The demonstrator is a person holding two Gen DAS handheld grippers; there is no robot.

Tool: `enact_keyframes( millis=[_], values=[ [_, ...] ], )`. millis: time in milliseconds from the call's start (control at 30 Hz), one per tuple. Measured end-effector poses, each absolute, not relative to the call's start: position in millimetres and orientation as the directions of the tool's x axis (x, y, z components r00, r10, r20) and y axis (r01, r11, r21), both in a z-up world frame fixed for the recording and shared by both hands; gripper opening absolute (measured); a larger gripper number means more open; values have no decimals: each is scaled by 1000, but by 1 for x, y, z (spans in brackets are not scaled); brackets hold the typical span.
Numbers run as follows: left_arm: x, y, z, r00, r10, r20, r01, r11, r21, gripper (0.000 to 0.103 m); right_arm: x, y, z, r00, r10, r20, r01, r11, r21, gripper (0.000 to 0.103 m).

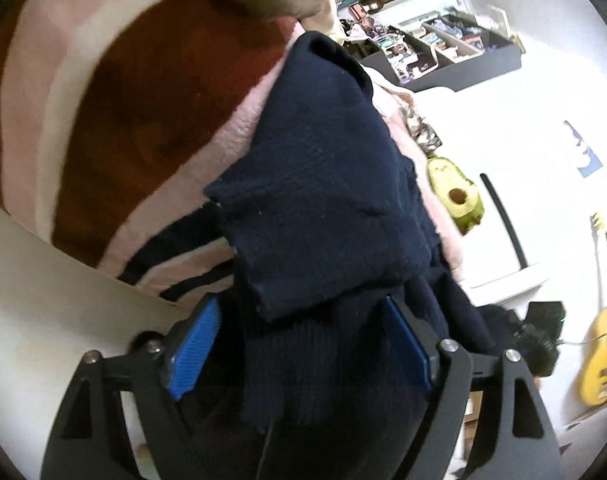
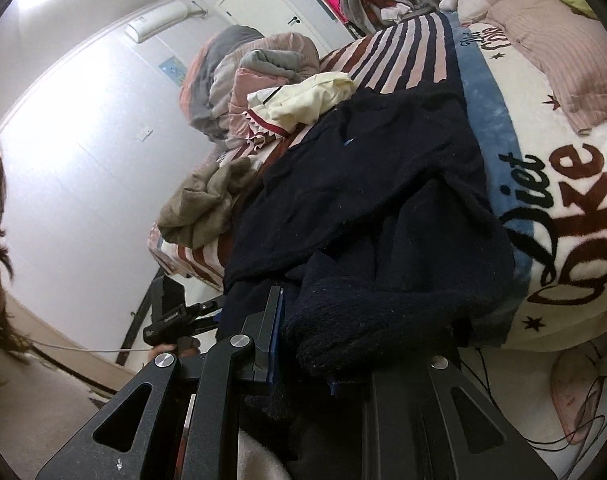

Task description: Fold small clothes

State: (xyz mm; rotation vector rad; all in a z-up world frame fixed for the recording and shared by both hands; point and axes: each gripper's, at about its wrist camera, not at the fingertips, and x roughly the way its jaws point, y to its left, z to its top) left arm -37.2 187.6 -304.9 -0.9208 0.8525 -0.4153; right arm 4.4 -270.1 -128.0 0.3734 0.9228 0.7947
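Here the left gripper (image 1: pixel 303 344) tilts, jaws spread around the navy sweater (image 1: pixel 323 184) on the striped blanket (image 1: pixel 115 80), while the right gripper (image 2: pixel 323 340) pinches its cuff

My pads (image 1: pixel 193 350) are blue on black frames. The sweater (image 2: pixel 367 200) is plain navy. Under it, the blanket (image 2: pixel 407 52) is striped pink, rust and navy, with cream and blue parts (image 2: pixel 571 216) lettered in black. Nearby lie a taupe garment (image 2: pixel 203 204) and a pale yellow one (image 2: pixel 311 96).
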Motion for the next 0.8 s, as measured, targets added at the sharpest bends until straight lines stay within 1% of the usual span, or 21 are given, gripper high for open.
enact_keyframes(
  millis=[167,200,233,267,300,333,367,400,433,500,533,600,633,800],
  values=[
    [-27,182,-306,629,-674,-387,22,513,-858,77,6,-265,-130,342,739,-581,-441,672,595,12],
    [-25,179,-306,626,-677,-387,24,513,-858,71,6,-264,-130,340,739,-582,-439,672,596,12],
    [-24,177,-305,623,-676,-394,30,523,-852,58,6,-264,-132,338,740,-581,-438,670,599,12],
    [-25,175,-302,625,-670,-402,35,538,-842,52,7,-264,-132,337,742,-580,-436,669,602,12],
    [-25,175,-298,627,-659,-416,37,558,-829,42,7,-264,-132,336,743,-578,-435,667,605,12],
    [-25,175,-292,625,-637,-452,33,600,-800,33,6,-264,-133,335,748,-573,-434,662,610,12],
    [-25,174,-290,622,-621,-477,31,628,-778,27,6,-263,-133,334,752,-568,-434,658,615,12],
    [-28,173,-286,621,-606,-497,30,652,-757,19,5,-264,-133,333,760,-558,-435,649,625,12],
    [-32,174,-278,633,-604,-484,46,653,-756,16,3,-265,-133,331,778,-535,-434,628,646,12],
    [-39,178,-265,648,-650,-397,100,589,-802,16,-1,-268,-136,321,819,-476,-425,574,700,12],
    [-44,179,-254,662,-640,-389,116,601,-791,16,-4,-266,-136,316,829,-461,-430,559,709,12],
    [-49,175,-234,680,-603,-417,131,660,-740,15,-13,-261,-134,320,824,-467,-457,566,686,12],
    [-53,172,-219,691,-588,-421,147,684,-714,15,-16,-261,-134,320,831,-456,-462,557,690,12],
    [-75,156,-171,718,-582,-382,236,720,-653,15,-37,-266,-123,346,860,-374,-503,507,700,12]
  ],
)
